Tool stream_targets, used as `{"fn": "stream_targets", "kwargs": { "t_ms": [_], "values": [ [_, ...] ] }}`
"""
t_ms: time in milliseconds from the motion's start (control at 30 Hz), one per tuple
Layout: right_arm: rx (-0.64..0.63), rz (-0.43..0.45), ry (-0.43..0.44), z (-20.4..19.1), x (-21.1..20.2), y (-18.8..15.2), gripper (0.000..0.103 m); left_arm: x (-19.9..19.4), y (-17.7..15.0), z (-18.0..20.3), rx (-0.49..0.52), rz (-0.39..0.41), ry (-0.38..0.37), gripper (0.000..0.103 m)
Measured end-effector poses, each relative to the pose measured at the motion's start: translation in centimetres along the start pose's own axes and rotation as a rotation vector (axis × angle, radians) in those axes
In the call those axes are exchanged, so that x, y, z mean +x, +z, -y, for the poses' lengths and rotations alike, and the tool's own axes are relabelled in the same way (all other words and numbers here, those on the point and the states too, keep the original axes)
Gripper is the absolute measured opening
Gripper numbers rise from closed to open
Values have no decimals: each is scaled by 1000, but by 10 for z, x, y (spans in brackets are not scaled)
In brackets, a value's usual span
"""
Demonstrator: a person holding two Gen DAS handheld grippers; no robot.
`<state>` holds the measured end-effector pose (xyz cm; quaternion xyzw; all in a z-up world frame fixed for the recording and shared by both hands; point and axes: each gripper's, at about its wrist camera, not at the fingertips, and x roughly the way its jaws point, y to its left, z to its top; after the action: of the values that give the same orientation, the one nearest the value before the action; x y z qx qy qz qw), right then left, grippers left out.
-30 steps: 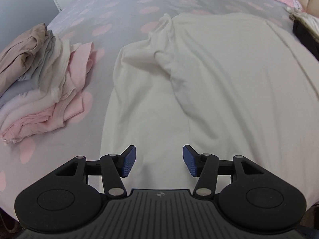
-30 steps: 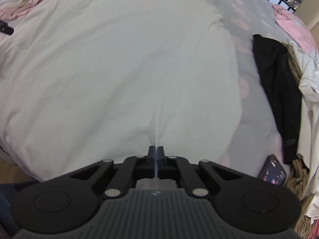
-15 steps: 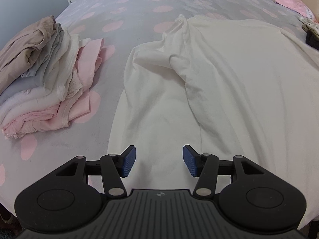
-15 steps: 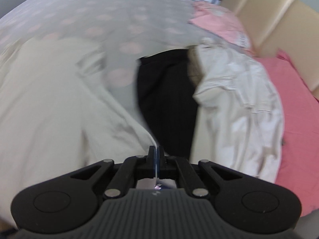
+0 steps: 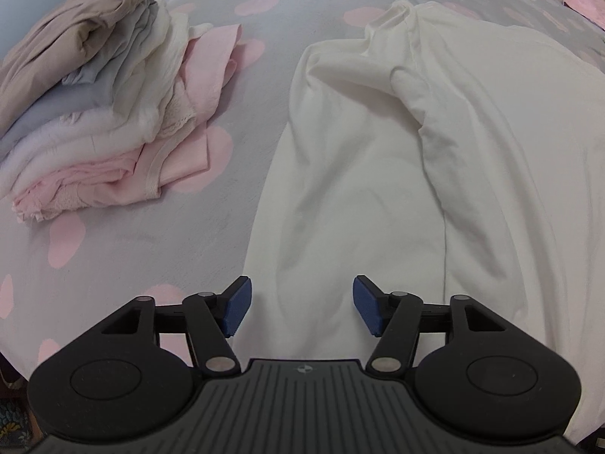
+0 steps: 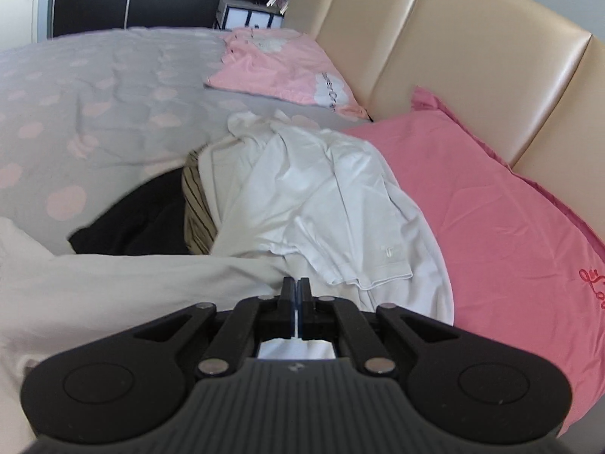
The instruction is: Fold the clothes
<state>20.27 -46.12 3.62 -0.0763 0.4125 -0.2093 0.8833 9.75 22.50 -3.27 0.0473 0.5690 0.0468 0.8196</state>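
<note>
A cream-white long-sleeved garment (image 5: 378, 189) lies spread on the grey, pink-dotted bed cover (image 5: 151, 246). My left gripper (image 5: 302, 308) hovers just over its near sleeve edge. Its jaws are opening, and the blue pads (image 5: 236, 310) do not press the cloth beneath. My right gripper (image 6: 297, 287) is shut on a fold of the same garment (image 6: 113, 291). The cloth runs from the jaws off to the left, and a scrap of it shows behind them.
A stack of folded clothes (image 5: 94, 113) sits left of the garment. Ahead of the right gripper lies an unfolded heap: a white shirt (image 6: 321, 196), a striped piece (image 6: 194, 208), a black garment (image 6: 132, 223). Behind are pink pillows (image 6: 491, 227) and a beige headboard (image 6: 453, 56).
The right gripper has swung up and toward the pillows, dragging the white cloth with it. The left gripper drifted toward the folded stack and its jaws spread wider.
</note>
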Motion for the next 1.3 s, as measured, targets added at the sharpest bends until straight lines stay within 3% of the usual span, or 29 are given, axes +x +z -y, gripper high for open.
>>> {"fn": "stream_targets", "kwargs": {
  "t_ms": [167, 267, 367, 533, 600, 633, 700, 733, 800, 833, 967, 1100, 1300],
  "values": [
    [-16, -83, 0, -10, 25, -7, 7, 11, -16, -12, -31, -55, -17, 60],
    [-30, -85, 23, -19, 24, -10, 13, 16, -27, -17, -61, -66, -55, 66],
    [-49, -74, 54, -29, 16, -11, 23, 18, -31, -23, -95, -57, -41, 76],
    [-96, -56, 105, -46, 0, -13, 27, 16, -34, -34, -134, -59, 9, 77],
    [-118, -49, 110, -52, -5, -15, 32, 19, -38, -41, -195, -79, -28, 77],
    [-127, -47, 111, -54, -7, -15, 32, 22, -40, -48, -261, -102, -74, 74],
    [-131, -45, 115, -56, -11, -16, 34, 22, -45, -53, -310, -100, -92, 71],
    [-127, -46, 117, -57, -13, -16, 34, 20, -46, -51, -291, -87, -83, 61],
    [-116, -46, 121, -57, -17, -16, 37, 11, -47, -45, -248, -51, -87, 27],
    [-112, -46, 121, -58, -19, -16, 37, 7, -47, -42, -225, -34, -96, 3],
    [-107, -38, 126, -61, -30, -17, 38, -3, -52, -33, -168, 1, -79, 2],
    [-111, -24, 149, -61, -43, -21, 42, -27, -47, -66, -258, 107, -54, 2],
    [-118, -50, 144, -59, -48, -33, 42, -65, -14, -116, -365, 244, 98, 2]
  ]
}}
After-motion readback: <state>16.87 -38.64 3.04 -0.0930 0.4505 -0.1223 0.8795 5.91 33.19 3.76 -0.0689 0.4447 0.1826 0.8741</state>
